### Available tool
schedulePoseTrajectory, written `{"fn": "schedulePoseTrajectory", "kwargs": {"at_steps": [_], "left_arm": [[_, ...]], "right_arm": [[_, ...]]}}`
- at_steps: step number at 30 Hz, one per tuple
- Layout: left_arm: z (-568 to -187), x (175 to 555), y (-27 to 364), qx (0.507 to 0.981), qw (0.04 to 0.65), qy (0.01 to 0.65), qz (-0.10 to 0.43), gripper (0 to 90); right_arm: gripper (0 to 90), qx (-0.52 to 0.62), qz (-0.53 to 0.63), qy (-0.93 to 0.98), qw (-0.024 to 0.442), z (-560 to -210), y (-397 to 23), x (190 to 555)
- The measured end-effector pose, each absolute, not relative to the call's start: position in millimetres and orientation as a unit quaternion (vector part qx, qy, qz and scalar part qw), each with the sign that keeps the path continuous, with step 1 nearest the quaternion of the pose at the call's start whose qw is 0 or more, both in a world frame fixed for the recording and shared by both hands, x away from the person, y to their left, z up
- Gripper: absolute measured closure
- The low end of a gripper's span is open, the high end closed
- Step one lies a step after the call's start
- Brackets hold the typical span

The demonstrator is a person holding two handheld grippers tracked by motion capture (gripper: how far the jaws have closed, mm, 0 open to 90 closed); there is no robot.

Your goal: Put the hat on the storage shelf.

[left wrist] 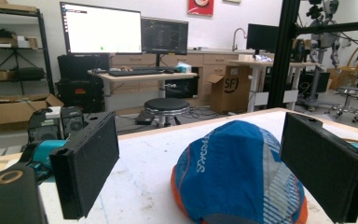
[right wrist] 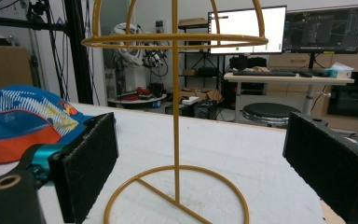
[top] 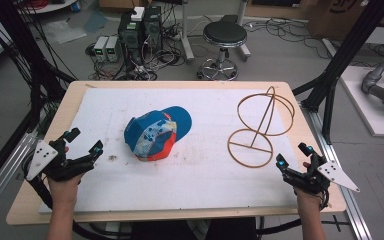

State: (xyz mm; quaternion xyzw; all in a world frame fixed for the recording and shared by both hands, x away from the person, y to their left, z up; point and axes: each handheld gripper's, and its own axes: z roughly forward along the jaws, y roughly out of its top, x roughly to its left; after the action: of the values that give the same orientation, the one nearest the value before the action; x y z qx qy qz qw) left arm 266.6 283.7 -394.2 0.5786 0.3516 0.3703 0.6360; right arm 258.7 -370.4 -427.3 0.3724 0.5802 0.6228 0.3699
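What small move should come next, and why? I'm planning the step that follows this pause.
Probably ease the left gripper forward to the cap: its jaws stand open with nothing between them, the cap lies flat just ahead on the white mat, and the wire hat stand waits upright before the open right gripper.

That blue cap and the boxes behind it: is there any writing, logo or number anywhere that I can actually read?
"SF": black print on the cardboard box by the desks, left tongs view; a line beneath it is too small to read.
White lettering on the side of the cap: blurred, not readable.
Red sign on the wall: a white mark, not legible.
Monitor screens: text too small to read.
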Motion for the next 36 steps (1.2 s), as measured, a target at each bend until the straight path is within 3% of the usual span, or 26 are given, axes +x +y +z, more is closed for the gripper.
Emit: {"fn": "schedulePoseTrajectory", "kwargs": {"at_steps": [14, 36], "left_arm": [[-376.3, 301.9, 236.3, 0.652, 0.599, 0.318, 0.339, 12.3], [-380.2, 350.9, 181.8, 0.720, 0.555, 0.308, 0.280, 14.0]], "right_arm": [[10.0, 0.377, 0.624, 0.573, 0.374, -423.8, -372.8, 255.9], [10.0, 0.379, 0.630, 0.564, 0.375, -423.1, -377.6, 256.3]]}}
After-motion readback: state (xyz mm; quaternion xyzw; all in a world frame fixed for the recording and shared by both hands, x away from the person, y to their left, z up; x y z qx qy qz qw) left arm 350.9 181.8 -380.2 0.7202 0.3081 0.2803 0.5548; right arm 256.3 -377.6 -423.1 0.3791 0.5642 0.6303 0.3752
